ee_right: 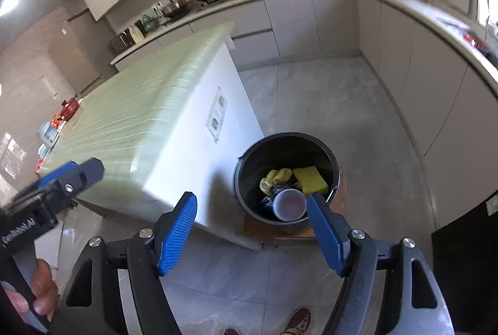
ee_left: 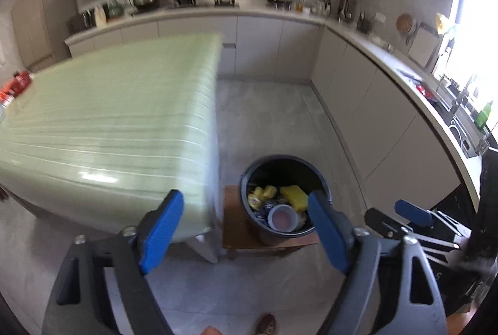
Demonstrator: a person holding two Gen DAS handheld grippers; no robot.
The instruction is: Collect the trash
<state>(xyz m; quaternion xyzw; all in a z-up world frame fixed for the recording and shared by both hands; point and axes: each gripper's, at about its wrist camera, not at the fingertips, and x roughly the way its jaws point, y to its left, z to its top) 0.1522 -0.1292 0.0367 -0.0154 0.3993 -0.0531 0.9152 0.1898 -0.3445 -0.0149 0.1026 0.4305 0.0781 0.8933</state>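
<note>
Black bin (ee_right: 249, 179), yellow sponge (ee_right: 311, 179), seemingly pale-green striped countertop (ee_left: 109, 117).

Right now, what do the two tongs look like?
Both match: the left tongs and right tongs have dark grey plastic frames with triangular cut-outs, silver pivot bolts and ribbed blue pads. White lettering marks the left one's black body in the right view.
</note>
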